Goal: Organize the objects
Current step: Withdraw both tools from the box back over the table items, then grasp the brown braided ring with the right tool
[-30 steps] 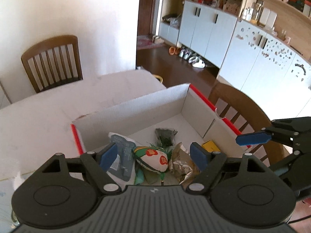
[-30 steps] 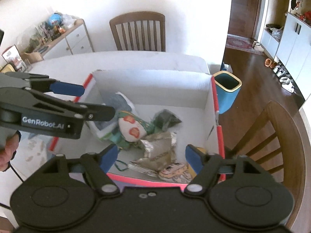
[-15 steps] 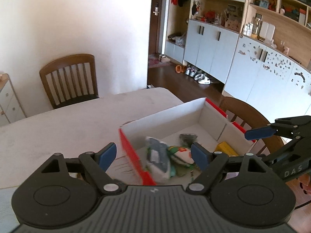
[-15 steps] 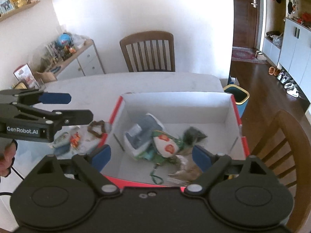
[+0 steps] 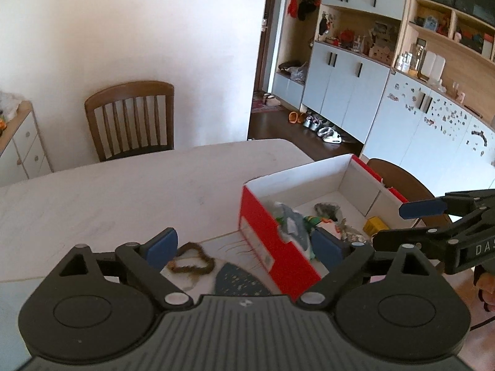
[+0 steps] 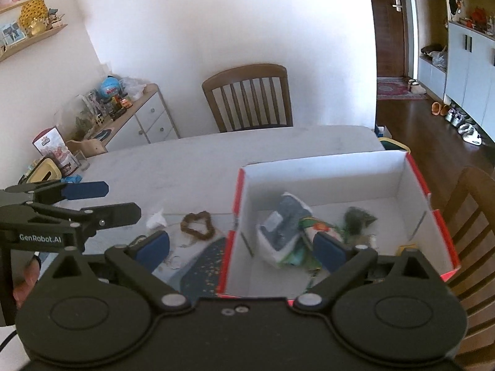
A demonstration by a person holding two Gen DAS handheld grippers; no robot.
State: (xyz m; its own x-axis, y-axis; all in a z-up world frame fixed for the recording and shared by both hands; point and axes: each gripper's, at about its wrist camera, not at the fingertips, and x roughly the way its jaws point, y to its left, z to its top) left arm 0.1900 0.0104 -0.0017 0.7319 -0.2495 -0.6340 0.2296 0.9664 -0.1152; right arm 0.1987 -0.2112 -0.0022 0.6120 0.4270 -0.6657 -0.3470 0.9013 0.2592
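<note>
Red box sits at the desk edge, its blurred contents hard to identify.
Both grippers, left gripper and right gripper, have pulled back from over it since a second ago, fingers spreading, nothing between; a brown ring now shows.

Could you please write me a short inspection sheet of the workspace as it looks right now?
Surface: pale table, mostly bare at the far side.
Job's things: red box, open, white inside, holds a blue-white pouch, a dark bundle and a yellow item.
Clutter: brown ring, crumpled white scrap and dark blue speckled sheet lie on the table beside the box.
Grippers: left gripper and right gripper, jaws opening, nothing between the pads.
Cables: a thin dark cable at the left gripper's hand.
Surroundings: wooden chair, drawer unit, cabinets.
</note>
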